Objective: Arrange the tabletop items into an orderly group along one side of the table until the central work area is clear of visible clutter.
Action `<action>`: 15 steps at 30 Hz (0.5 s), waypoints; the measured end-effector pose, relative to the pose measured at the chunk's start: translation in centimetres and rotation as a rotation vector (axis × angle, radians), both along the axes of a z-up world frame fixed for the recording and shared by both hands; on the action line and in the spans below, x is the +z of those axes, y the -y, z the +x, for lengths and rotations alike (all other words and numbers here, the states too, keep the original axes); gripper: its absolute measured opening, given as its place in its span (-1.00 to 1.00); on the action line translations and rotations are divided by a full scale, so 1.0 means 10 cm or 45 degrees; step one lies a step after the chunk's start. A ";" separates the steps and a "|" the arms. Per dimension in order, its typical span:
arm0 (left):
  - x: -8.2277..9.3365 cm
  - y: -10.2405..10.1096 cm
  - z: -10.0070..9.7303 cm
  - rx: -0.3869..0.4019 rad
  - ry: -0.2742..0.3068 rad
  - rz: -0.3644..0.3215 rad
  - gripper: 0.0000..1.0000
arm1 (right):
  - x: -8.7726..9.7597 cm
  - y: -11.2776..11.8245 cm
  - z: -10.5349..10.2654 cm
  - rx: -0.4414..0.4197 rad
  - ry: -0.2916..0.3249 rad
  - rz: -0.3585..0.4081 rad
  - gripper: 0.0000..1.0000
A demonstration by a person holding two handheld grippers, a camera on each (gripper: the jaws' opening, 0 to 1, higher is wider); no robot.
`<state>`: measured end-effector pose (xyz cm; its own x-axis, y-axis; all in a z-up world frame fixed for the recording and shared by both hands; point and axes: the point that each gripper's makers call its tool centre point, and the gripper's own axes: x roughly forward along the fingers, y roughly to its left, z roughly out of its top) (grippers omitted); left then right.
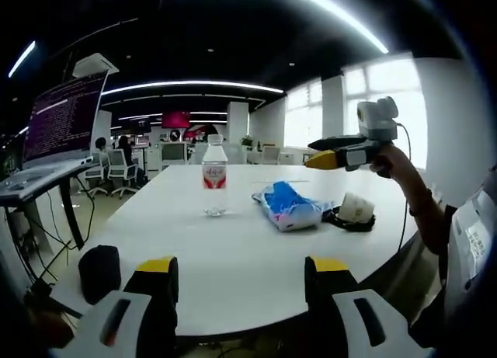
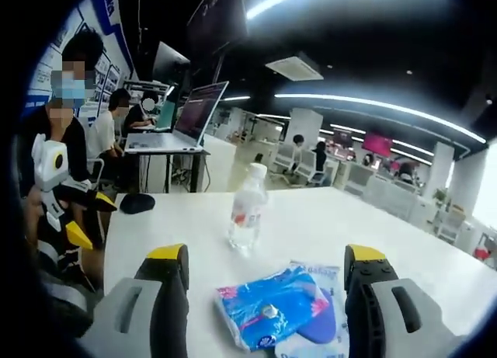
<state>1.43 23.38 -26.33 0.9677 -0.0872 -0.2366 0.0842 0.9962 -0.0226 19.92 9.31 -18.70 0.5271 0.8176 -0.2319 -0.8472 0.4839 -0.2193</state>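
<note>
Left gripper view: my left claw (image 1: 241,296) is standing released, its two yellow-tipped jaws spread wide over the near edge of the white desk (image 1: 233,249) and holding nothing. Ahead of it and slightly to its left, a water bottle (image 1: 214,179) is standing upright. Ahead and to its right, a blue tissue pack (image 1: 289,205) is lying flat; just beyond that, a white roll (image 1: 357,208) is resting on a black coil. A black mouse (image 1: 99,271) is sitting just left of the left jaw. My right claw (image 1: 330,158) is hovering above the desk's far right; I cannot tell its state from this angle.

Right gripper view: my right claw (image 2: 264,284) is likewise spread and empty. The tissue pack (image 2: 272,305) is lying between its jaws, the bottle (image 2: 248,206) standing just beyond.
</note>
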 end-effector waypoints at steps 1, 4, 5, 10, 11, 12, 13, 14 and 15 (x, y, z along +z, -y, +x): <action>0.00 0.00 0.00 0.000 -0.001 0.000 0.30 | -0.02 0.03 -0.01 0.006 -0.003 -0.007 0.62; 0.01 0.01 0.02 -0.005 0.008 -0.016 0.30 | -0.07 0.09 -0.05 0.020 -0.027 -0.014 0.68; 0.01 0.02 0.02 -0.010 0.008 -0.018 0.30 | -0.10 0.11 -0.07 0.035 -0.059 -0.017 0.70; 0.01 0.03 0.04 -0.011 0.004 -0.017 0.30 | -0.18 0.22 -0.08 0.033 -0.099 -0.045 0.74; 0.01 0.03 0.05 -0.011 0.004 -0.016 0.31 | -0.20 0.25 -0.06 0.018 -0.094 -0.062 0.75; 0.01 0.04 0.05 -0.014 0.002 -0.014 0.31 | -0.22 0.28 -0.04 -0.002 -0.087 -0.077 0.76; 0.01 0.05 0.06 -0.019 0.001 -0.014 0.31 | -0.24 0.28 -0.03 -0.005 -0.082 -0.083 0.77; 0.01 0.07 0.07 -0.029 -0.001 -0.013 0.31 | -0.28 0.32 0.00 -0.019 -0.086 -0.093 0.77; 0.01 0.08 0.07 -0.035 -0.002 -0.013 0.31 | -0.29 0.32 0.00 -0.023 -0.094 -0.097 0.77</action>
